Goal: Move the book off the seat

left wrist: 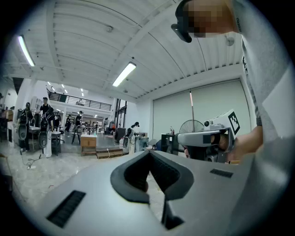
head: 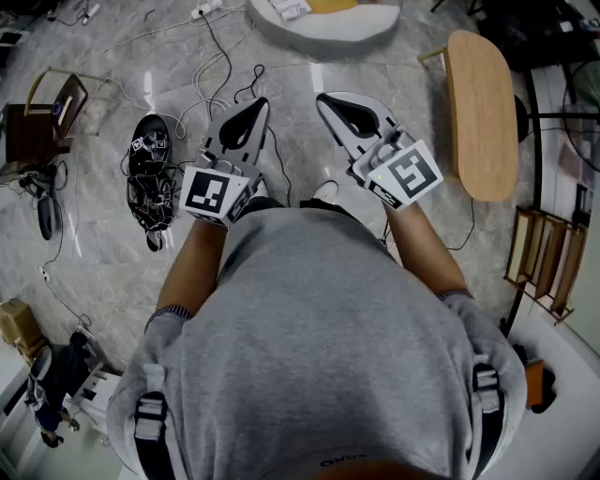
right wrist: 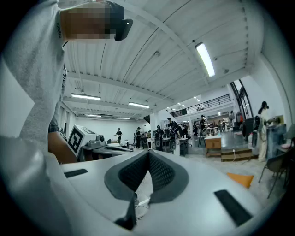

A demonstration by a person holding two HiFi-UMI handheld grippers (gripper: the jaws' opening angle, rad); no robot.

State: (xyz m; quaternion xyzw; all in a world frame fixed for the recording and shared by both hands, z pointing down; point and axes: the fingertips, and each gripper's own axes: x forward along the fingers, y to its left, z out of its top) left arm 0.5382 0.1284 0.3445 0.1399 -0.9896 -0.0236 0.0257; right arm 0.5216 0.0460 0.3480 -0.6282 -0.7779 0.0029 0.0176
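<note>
Grey shirt fabric (head: 319,347) on the person's torso is filling the lower half of the head view, nearest the camera. Both forearms (head: 197,267) are reaching forward from it, each carrying one gripper level over the marble floor (head: 300,150).

On the left gripper (head: 257,105), the jaws are pressing together tip to tip, and nothing is sitting between them. Its marker cube (head: 214,194) is facing upward. This unit is hovering well to the left of the wooden bench (head: 483,112).

On the right gripper (head: 326,97), the jaws are likewise meeting fully and are gripping nothing. Its marker cube (head: 405,175) is sitting just left of the bench's near end. The two grippers are pointing away from the torso side by side, apart from each other.

Farther left of the bench, past the left gripper, a black device (head: 150,187) bearing a small marker cube is lying on the floor. Loose cables (head: 220,56) are trailing around it.

Beyond the bench's far end and to its left, the white seat (head: 328,33) is resting on the floor, with the frame's top edge cutting it off. The book (head: 292,8) is lying on top of this seat, well apart from both grippers. A yellow item (head: 333,5) is lying just beside the book, on the side nearer the bench.
</note>
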